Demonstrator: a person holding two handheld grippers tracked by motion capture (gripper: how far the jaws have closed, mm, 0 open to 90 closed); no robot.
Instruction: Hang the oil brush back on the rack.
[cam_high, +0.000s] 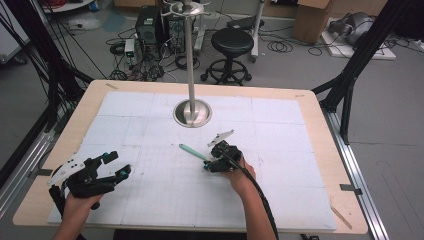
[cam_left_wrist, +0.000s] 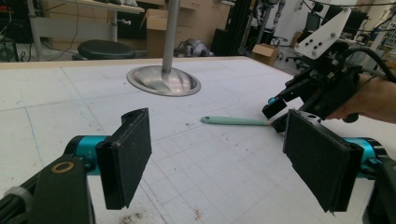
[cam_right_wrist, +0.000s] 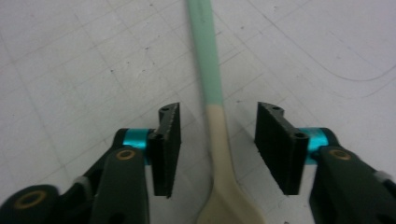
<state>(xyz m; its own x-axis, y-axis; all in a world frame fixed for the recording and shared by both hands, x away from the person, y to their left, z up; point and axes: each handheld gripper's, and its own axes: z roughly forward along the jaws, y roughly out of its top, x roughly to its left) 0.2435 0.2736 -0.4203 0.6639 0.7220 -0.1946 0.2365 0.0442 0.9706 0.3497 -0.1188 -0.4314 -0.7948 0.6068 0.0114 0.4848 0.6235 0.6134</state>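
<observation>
Nearest the person, the left gripper (cam_high: 114, 163) hovers over the white gridded mat (cam_high: 150, 200) at the table's near-left, its jaws spread wide with nothing between them. Farther in, the right gripper (cam_right_wrist: 217, 144) sits low over the mat near the centre, jaws apart on either side of a slim spoon-like utensil with a mint-green handle and cream head (cam_right_wrist: 215, 135), not touching it. Beyond stands a steel pole on a round metal base (cam_high: 192, 113).
</observation>
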